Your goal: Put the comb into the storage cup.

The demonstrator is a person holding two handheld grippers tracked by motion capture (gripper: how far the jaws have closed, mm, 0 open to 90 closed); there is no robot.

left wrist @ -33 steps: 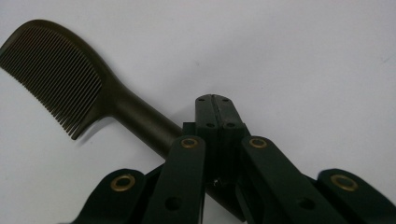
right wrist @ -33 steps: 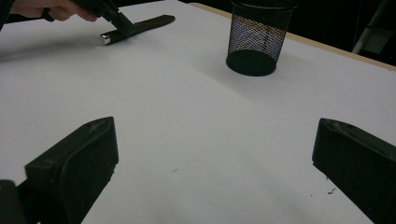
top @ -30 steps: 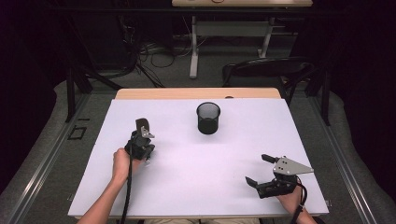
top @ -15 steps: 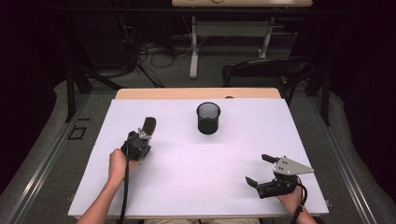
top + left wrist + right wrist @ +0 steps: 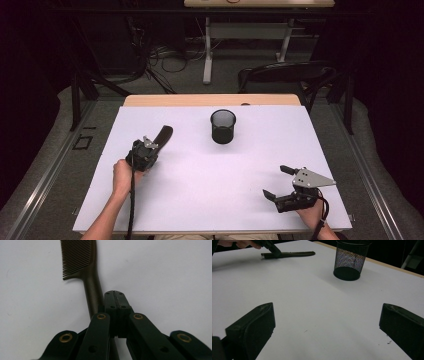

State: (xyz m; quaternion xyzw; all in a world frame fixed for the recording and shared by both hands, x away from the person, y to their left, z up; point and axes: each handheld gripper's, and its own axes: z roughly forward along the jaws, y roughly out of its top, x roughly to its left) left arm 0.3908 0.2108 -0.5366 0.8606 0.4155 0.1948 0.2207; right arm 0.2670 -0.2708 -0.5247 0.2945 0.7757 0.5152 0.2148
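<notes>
Right gripper (image 5: 281,185) is sitting near the table's (image 5: 200,200) near-right edge, jaws spread wide with nothing between them. Left gripper (image 5: 115,298) is showing jaws pressed together beside the comb (image 5: 85,270) handle; a grip on it cannot be told. Comb is lying on the white surface, left of centre. Bare white space is lying between. Mesh cup (image 5: 223,126) is standing farther off, centre. Beyond the far edge: chair (image 5: 285,75), cables, dark room.

Both grippers are black. The left gripper (image 5: 150,145) has flat black arms with little gold rings and small round holes. A black cable hangs from it. The right gripper (image 5: 278,182) has chunky black jaws and a grey three-cornered plate on top. The person's forearms are bare.
</notes>
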